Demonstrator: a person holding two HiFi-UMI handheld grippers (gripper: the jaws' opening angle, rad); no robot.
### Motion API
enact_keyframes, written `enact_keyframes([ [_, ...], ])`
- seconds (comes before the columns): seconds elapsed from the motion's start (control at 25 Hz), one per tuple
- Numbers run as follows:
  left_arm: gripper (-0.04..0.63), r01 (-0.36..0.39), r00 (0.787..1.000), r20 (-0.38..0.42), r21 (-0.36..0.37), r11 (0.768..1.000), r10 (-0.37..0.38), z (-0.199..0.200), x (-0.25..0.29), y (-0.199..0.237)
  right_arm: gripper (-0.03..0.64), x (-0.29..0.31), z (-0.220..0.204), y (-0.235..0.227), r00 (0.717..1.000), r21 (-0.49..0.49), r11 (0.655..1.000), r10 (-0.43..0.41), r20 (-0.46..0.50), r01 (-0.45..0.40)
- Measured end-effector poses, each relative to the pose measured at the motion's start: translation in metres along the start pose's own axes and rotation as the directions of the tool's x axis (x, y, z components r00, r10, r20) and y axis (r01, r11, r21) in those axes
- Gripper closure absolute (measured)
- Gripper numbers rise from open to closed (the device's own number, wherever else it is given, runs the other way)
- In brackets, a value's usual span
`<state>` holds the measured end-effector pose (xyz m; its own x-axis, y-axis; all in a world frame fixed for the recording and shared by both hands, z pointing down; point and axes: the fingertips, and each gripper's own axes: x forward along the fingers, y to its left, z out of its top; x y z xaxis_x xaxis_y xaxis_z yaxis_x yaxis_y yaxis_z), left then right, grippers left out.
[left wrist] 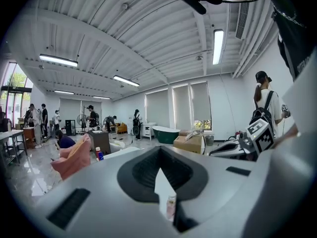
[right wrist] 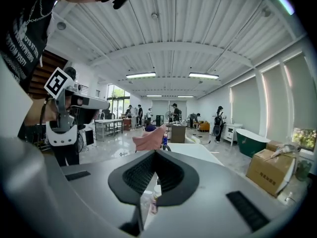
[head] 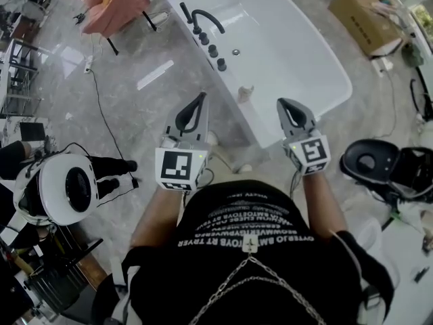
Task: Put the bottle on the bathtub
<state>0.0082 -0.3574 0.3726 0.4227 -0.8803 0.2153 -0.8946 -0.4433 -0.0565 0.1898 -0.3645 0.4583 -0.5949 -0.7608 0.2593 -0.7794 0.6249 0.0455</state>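
The bottle [head: 245,93] stands on the near rim of the white bathtub [head: 318,66], toward the person from the row of black tap fittings [head: 206,36]. Both grippers hang just off the bathtub's near end, apart from the bottle. The left gripper [head: 198,103] and the right gripper [head: 285,107] are each closed to a thin slit and hold nothing.

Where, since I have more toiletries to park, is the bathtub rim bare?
On the bathtub, the right rim beside the cardboard box is bare along its length, as is the curved near end past the bottle. The left rim is crowded: black faucet and knobs in a row, then the bottle near the corner.
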Motion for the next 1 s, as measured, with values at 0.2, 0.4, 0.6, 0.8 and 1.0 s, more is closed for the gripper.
enact_keyframes([
  [0.2, 0.594, 0.002, 1.000, 0.016, 0.011, 1.000, -0.003, 0.003, -0.001, -0.013, 0.614, -0.011, 0.027, -0.003, 0.999, -0.020, 1.000, 0.018, 0.049, -0.017],
  [0.4, 0.594, 0.000, 1.000, 0.029, 0.029, 1.000, -0.001, 0.015, -0.009, -0.028, 0.614, -0.028, 0.043, -0.009, 0.998, -0.026, 0.999, 0.037, 0.043, -0.036],
  [0.6, 0.594, -0.017, 0.999, 0.049, 0.015, 1.000, 0.017, 0.037, -0.033, -0.034, 0.614, -0.051, 0.058, 0.002, 0.998, -0.009, 0.999, 0.053, 0.027, -0.053],
  [0.8, 0.594, -0.013, 1.000, 0.012, 0.005, 1.000, 0.013, 0.030, -0.036, -0.034, 0.614, -0.056, 0.062, 0.008, 0.998, -0.016, 0.998, 0.055, 0.002, -0.055],
  [1.0, 0.594, 0.007, 1.000, 0.000, 0.009, 1.000, -0.007, 0.033, -0.024, -0.036, 0.614, -0.052, 0.070, 0.003, 0.999, -0.023, 0.999, 0.044, 0.004, -0.044],
])
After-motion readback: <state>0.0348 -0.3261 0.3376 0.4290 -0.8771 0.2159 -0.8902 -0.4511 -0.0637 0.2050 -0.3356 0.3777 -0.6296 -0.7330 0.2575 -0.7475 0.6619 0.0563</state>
